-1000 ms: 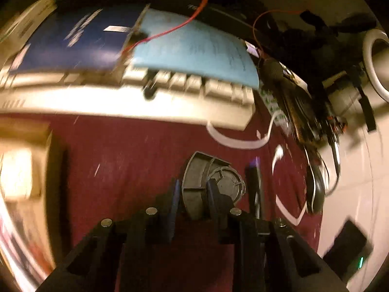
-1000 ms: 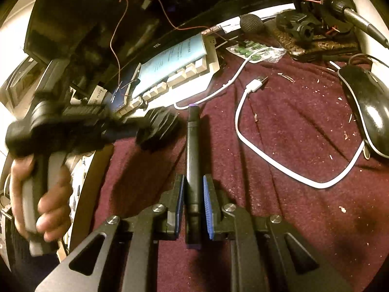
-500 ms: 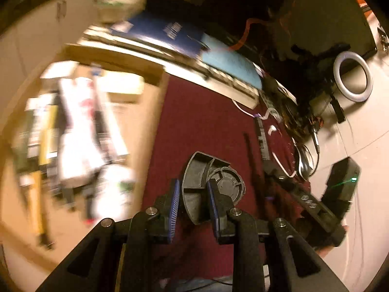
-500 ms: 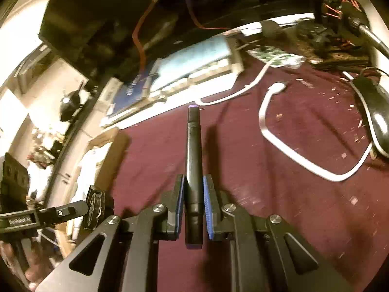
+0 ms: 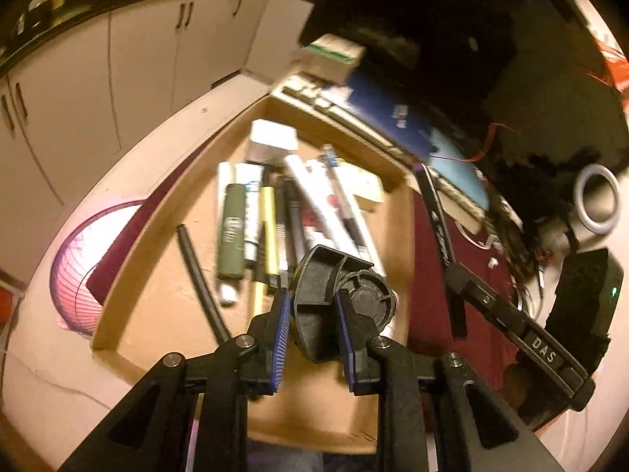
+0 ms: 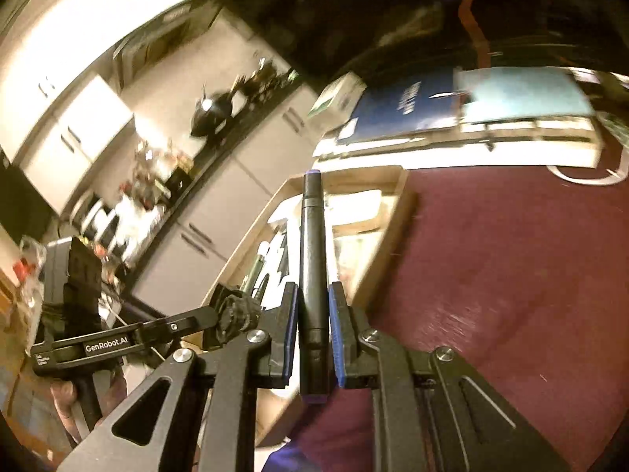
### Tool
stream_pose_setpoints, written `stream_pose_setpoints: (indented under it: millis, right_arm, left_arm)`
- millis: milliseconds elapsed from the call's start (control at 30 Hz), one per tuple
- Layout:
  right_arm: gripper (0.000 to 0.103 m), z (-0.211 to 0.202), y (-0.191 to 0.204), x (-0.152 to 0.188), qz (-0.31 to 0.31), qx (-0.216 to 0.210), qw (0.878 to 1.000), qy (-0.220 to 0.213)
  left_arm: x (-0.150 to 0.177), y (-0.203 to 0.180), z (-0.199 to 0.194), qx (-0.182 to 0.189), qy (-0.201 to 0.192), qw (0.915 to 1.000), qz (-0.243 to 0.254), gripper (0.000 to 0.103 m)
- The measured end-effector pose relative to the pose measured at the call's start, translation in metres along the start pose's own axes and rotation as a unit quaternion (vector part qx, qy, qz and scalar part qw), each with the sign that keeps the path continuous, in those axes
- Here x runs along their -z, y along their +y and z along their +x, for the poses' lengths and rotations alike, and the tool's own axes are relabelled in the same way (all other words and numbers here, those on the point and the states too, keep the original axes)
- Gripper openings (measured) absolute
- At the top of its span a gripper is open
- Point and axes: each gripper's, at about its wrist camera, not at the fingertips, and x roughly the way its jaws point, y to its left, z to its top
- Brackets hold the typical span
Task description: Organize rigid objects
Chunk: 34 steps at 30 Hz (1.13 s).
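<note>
Left gripper (image 5: pixel 312 330) clamped on black plastic part (image 5: pixel 338 295), right gripper (image 6: pixel 312 330) on black pen (image 6: pixel 312 267); lower both w/ care into cardboard box (image 5: pixel 137 295) before releasing.

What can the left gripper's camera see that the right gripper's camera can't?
Only the left view shows the green lighter, the yellow pen and the ring light. Only the right view shows the hand holding the left gripper. Both show the cardboard box, the maroon cloth and the black pen in the right gripper.
</note>
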Motion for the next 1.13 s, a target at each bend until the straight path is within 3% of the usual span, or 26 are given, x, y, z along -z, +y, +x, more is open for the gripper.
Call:
stream_pose_setpoints:
  millis: [300,367,400,433,500,567,600,700,900,1067,1133]
  right_arm:
    - [0.015,0.07,0.003,-0.014,-0.012,0.028,0.998,0.059]
    - [0.016,0.073,0.006,-0.013,-0.017,0.034,0.997,0.06]
    - [0.016,0.071,0.008,-0.013,-0.02,0.036,0.997,0.058]
    - [0.02,0.068,0.01,-0.013,-0.02,0.038,0.998,0.055]
    - [0.03,0.057,0.017,-0.011,-0.027,0.033,0.998,0.048]
    - [0.036,0.04,0.025,-0.006,-0.036,0.042,0.998,0.028]
    - [0.039,0.035,0.029,-0.004,-0.039,0.043,0.998,0.023]
    - [0.046,0.019,0.038,0.003,-0.043,0.051,0.998,0.012]
    - [0.047,0.006,0.046,0.021,-0.041,0.079,0.996,0.03]
    - [0.048,0.009,0.047,0.035,-0.047,0.092,0.994,0.034]
    - [0.048,0.01,0.044,0.038,-0.04,0.091,0.994,0.04]
  left_arm:
    - [-0.004,0.016,0.013,-0.016,-0.02,0.9997,-0.001,0.024]
    - [-0.002,0.015,0.012,-0.032,-0.037,0.9988,0.003,0.038]
    - [0.0,0.013,0.011,-0.042,-0.047,0.998,0.005,0.058]
    - [0.003,0.011,0.009,-0.051,-0.06,0.9969,0.009,0.071]
    - [0.006,0.007,0.004,-0.066,-0.08,0.9944,0.019,0.076]
    - [0.011,0.003,-0.003,-0.088,-0.104,0.9901,0.032,0.088]
    - [0.013,0.002,-0.005,-0.1,-0.116,0.9875,0.036,0.101]
    - [0.019,0.001,-0.004,-0.133,-0.124,0.982,0.051,0.102]
    - [0.034,-0.002,-0.004,-0.16,-0.122,0.9758,0.085,0.102]
    - [0.046,-0.004,-0.007,-0.19,-0.14,0.9634,0.127,0.102]
    - [0.048,-0.003,-0.008,-0.195,-0.138,0.9624,0.129,0.102]
